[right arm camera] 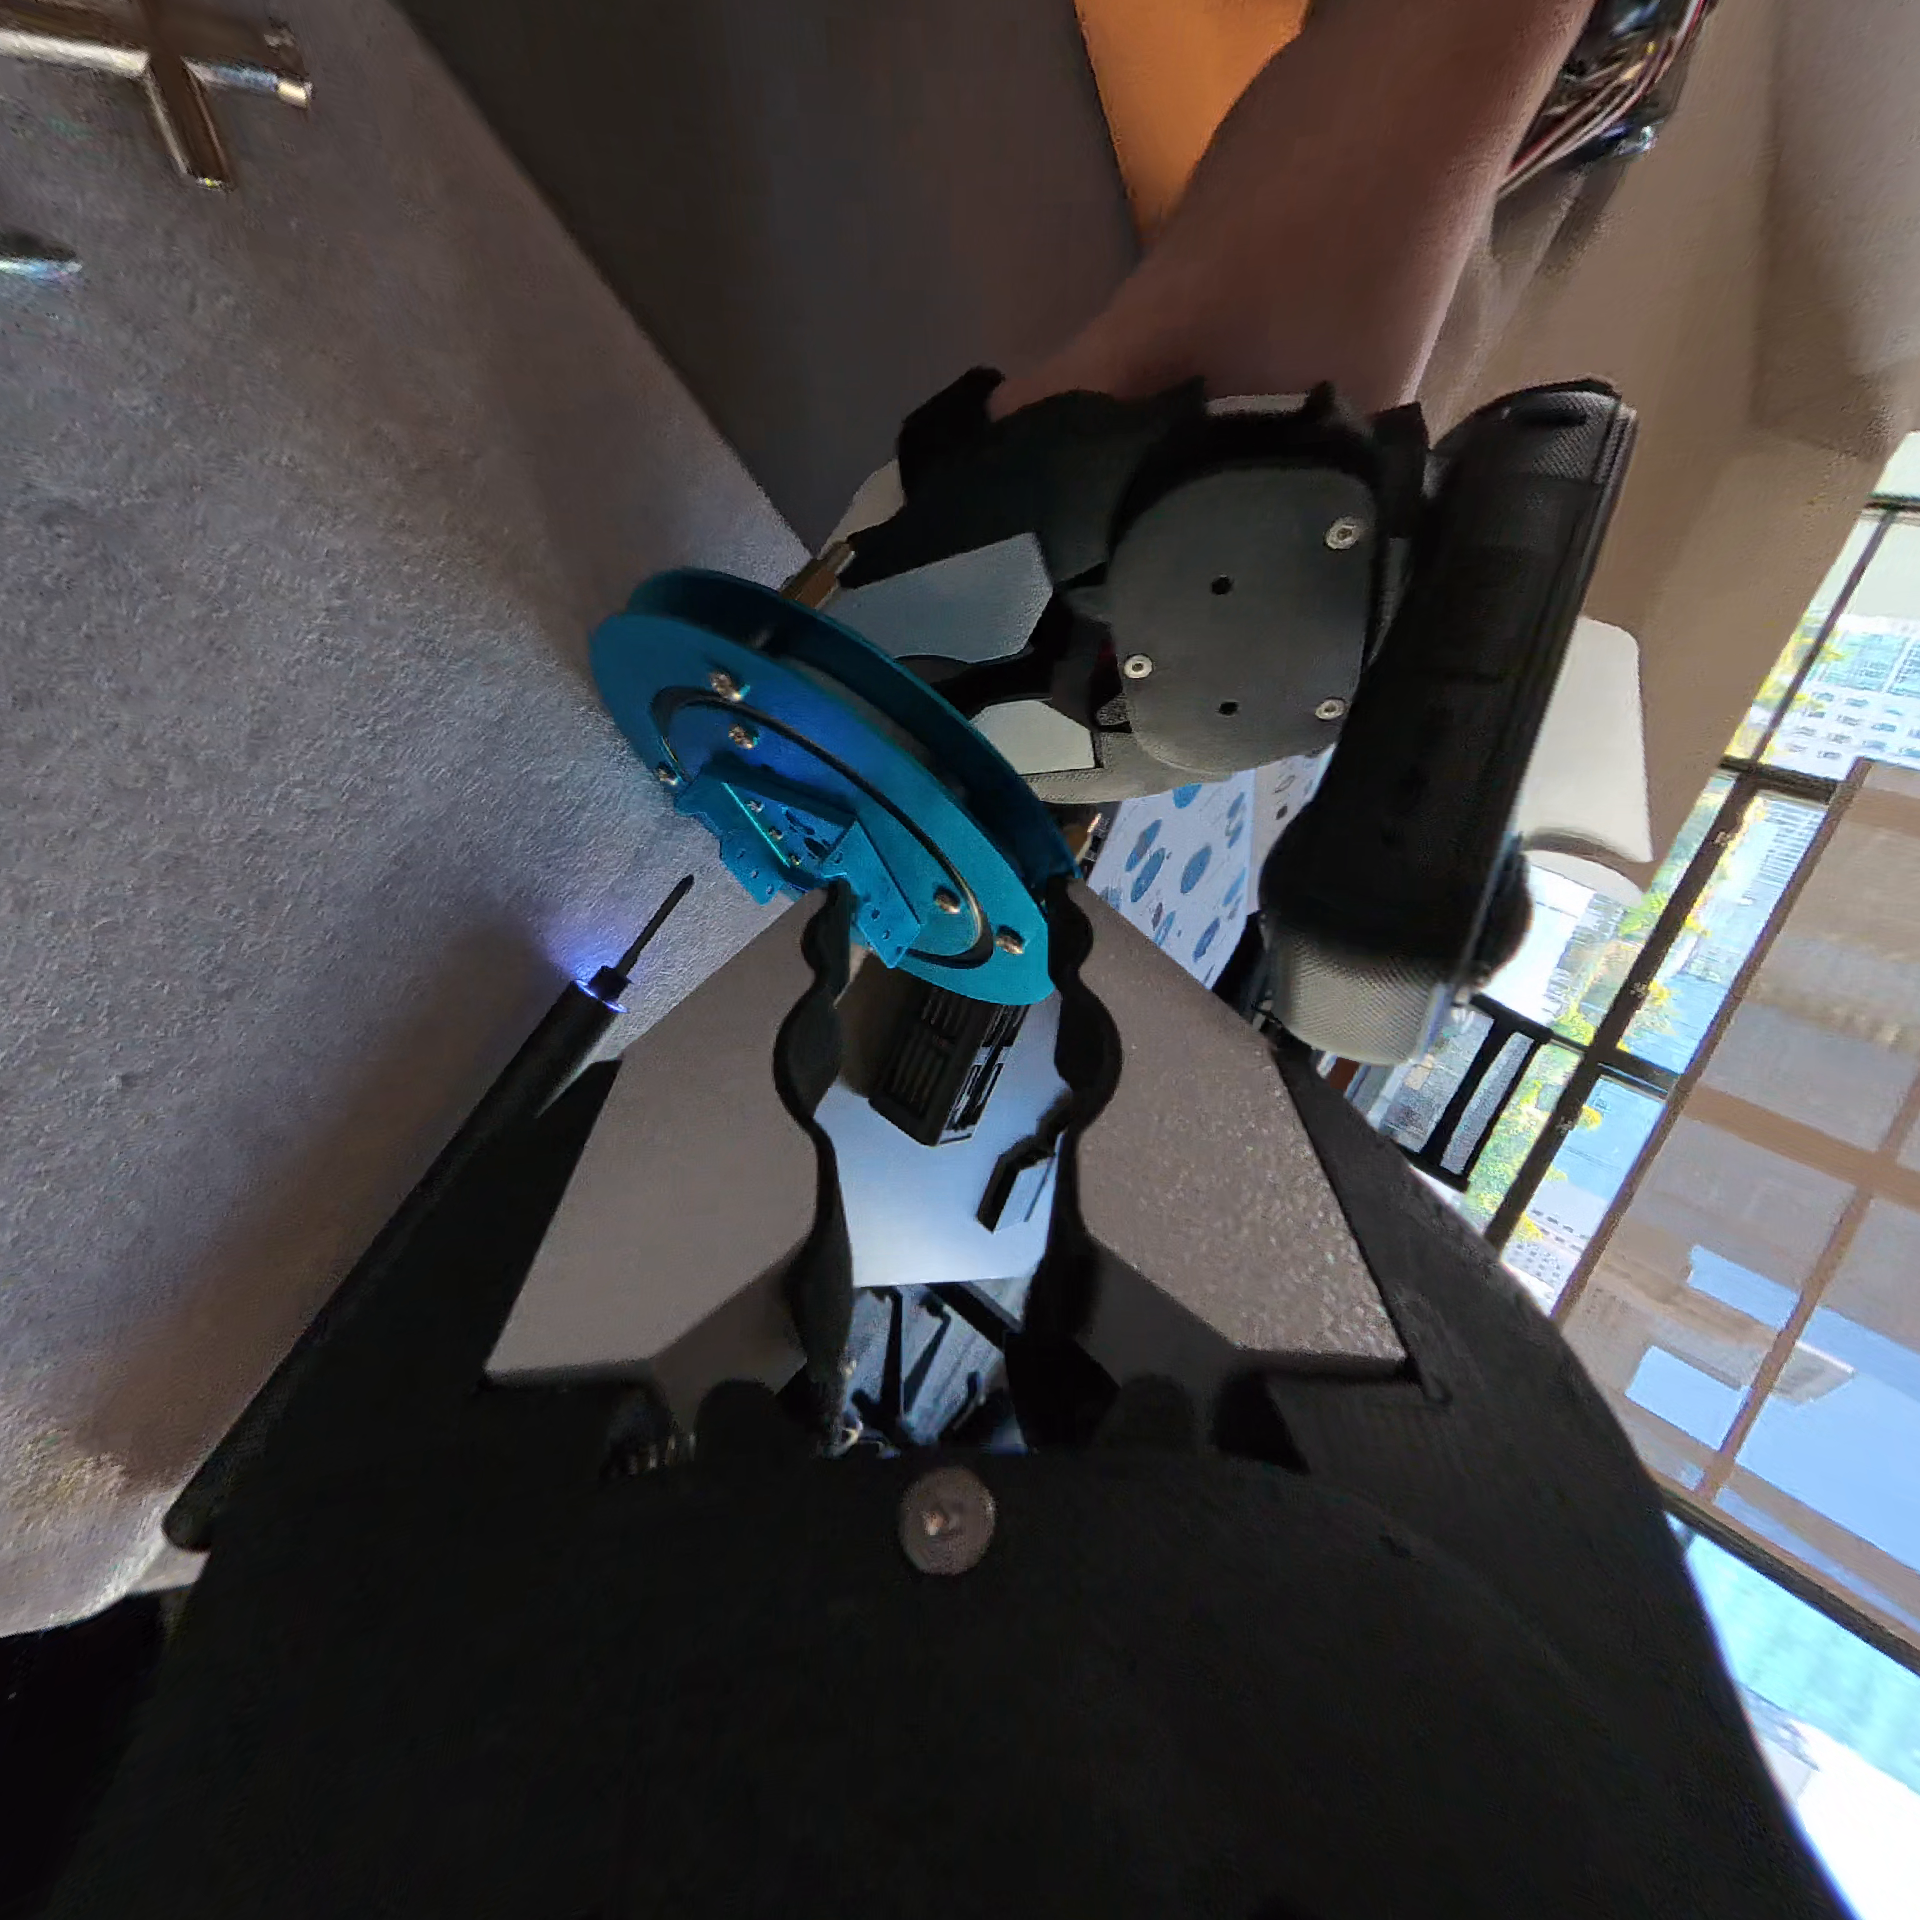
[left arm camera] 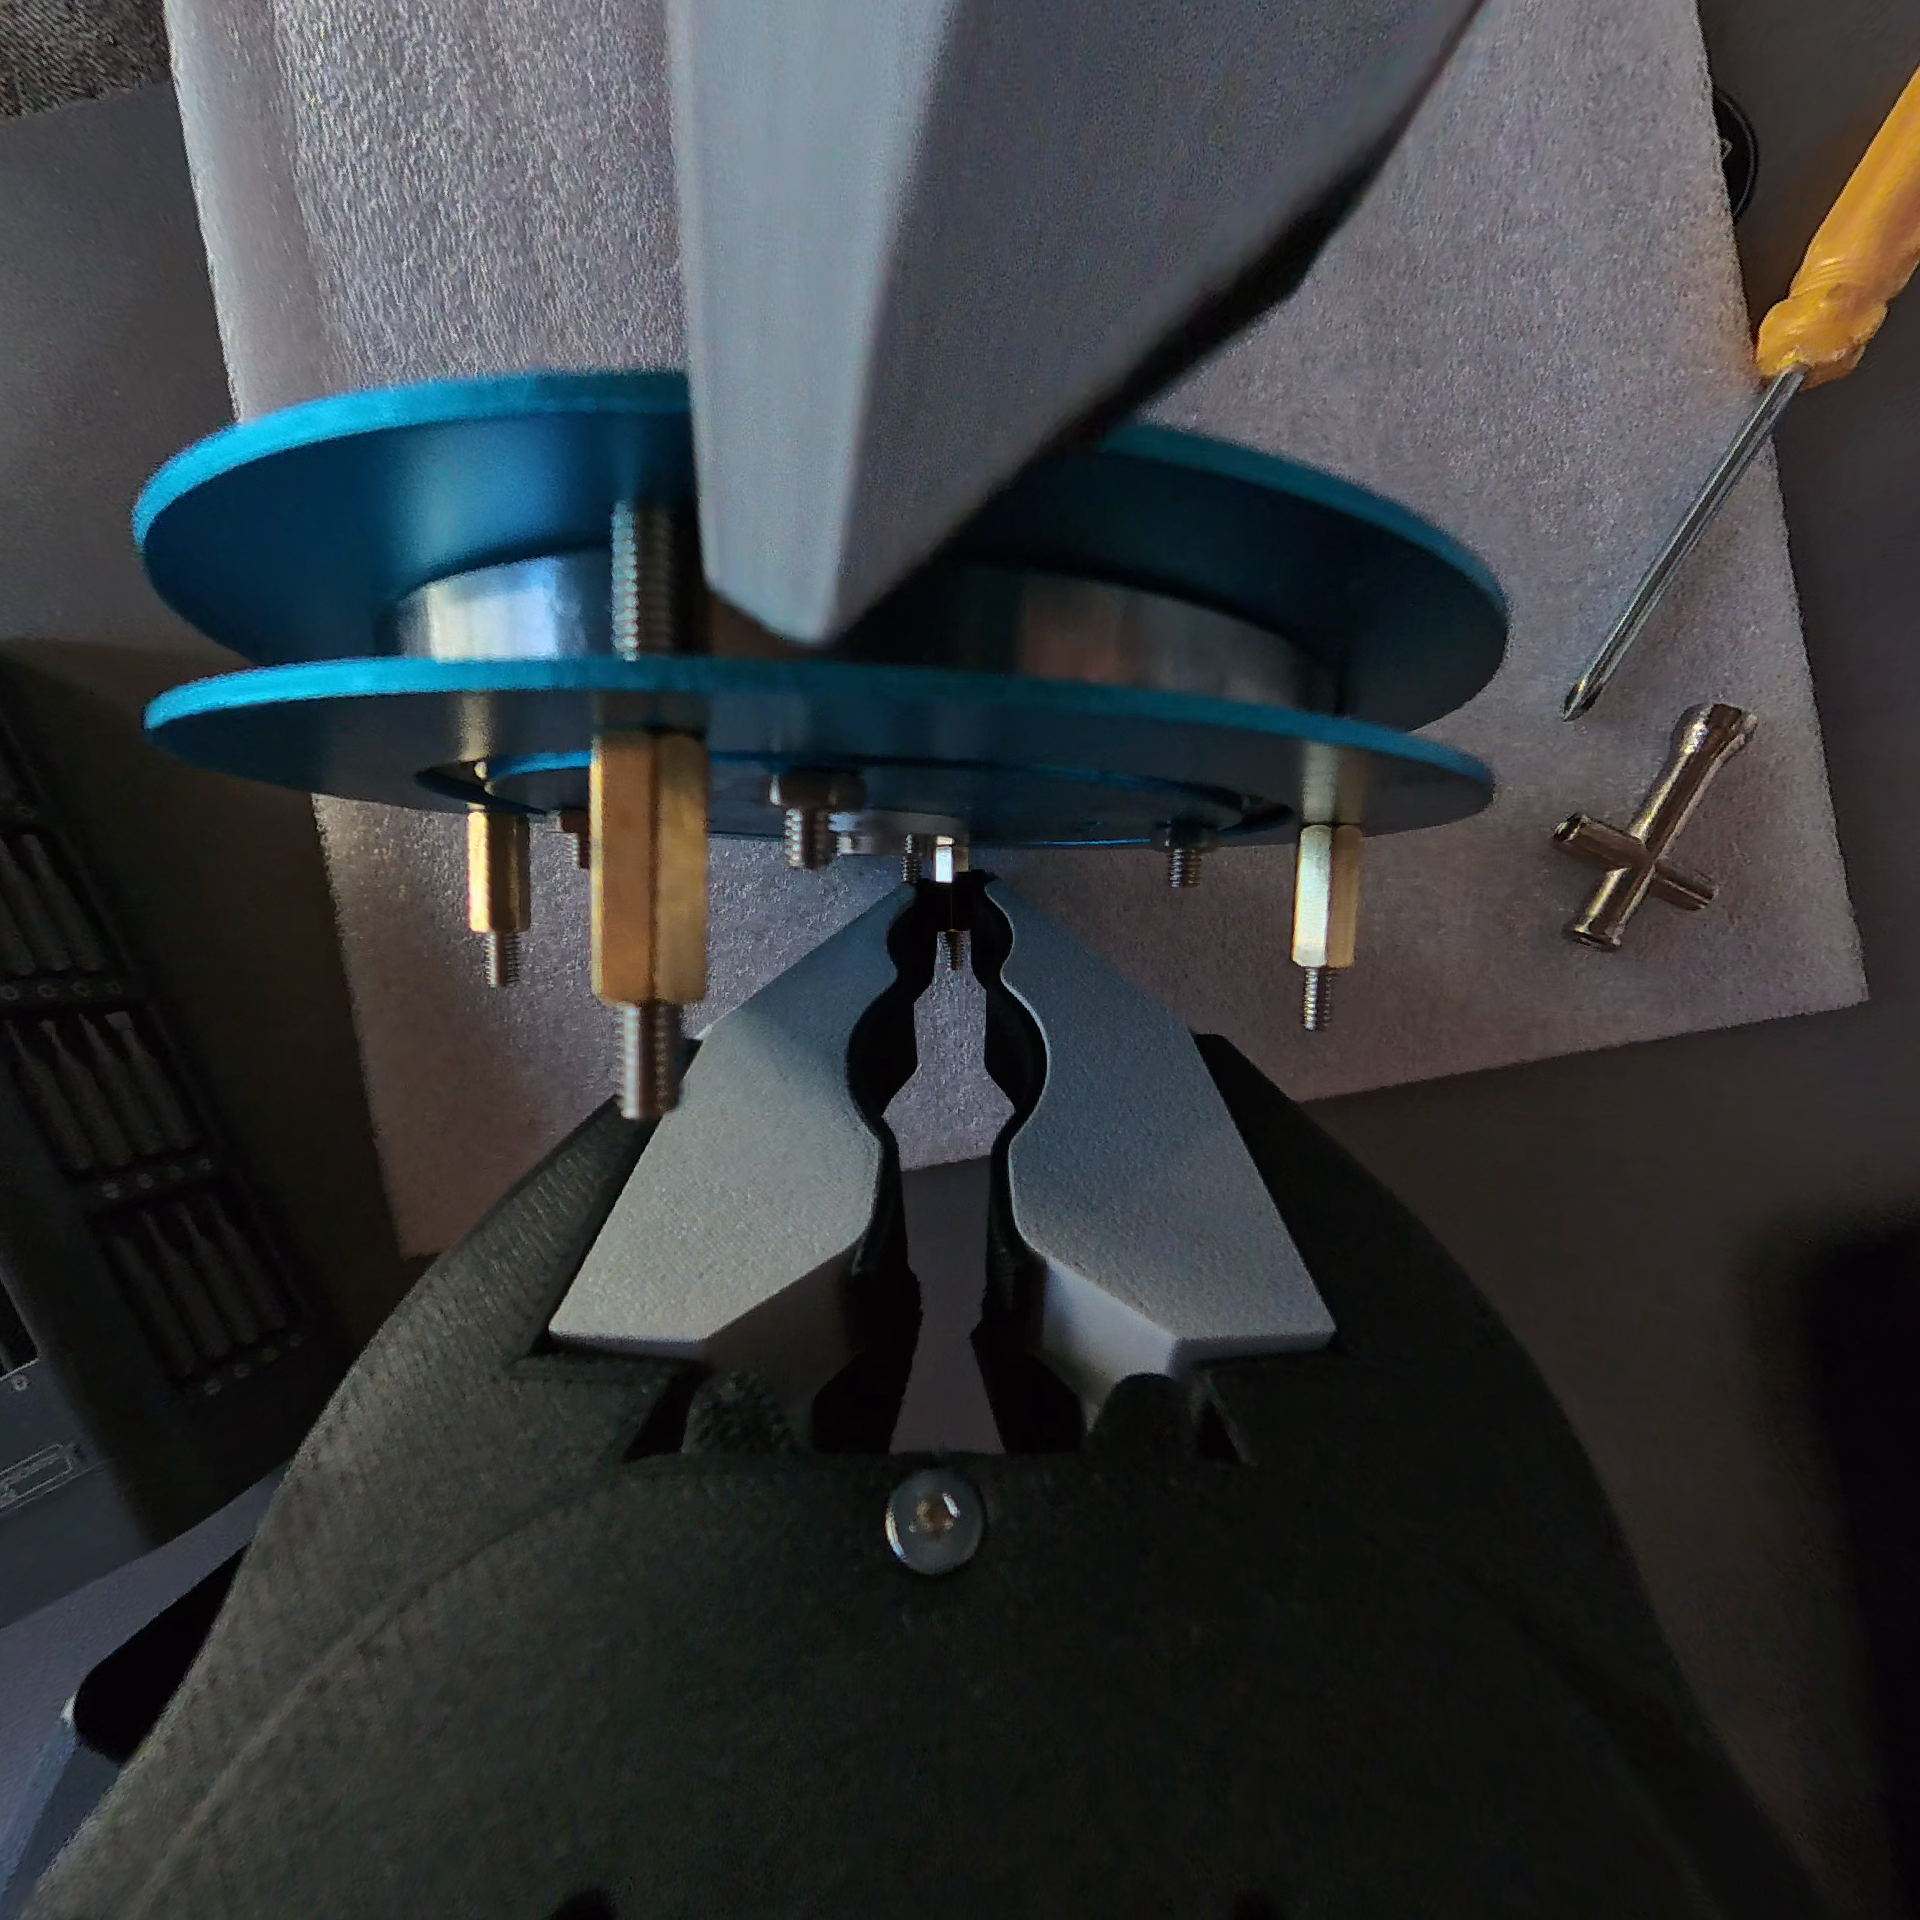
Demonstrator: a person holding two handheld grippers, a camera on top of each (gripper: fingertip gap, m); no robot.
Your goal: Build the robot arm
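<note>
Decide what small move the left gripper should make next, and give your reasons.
Probably a slight twist of the left gripper about its own axis. Its tips are pinched on the small hex standoff under the blue two-plate assembly, and the right gripper appears to clamp that assembly's rim, so the plates should stay steady.

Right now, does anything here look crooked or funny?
Yes. The blue disc assembly isn't lying flat: it's up off the grey foam mat, tipped on edge. The right gripper pinches its rim, and the left gripper nips a small standoff underneath. Nothing looks broken or spilled.
</note>
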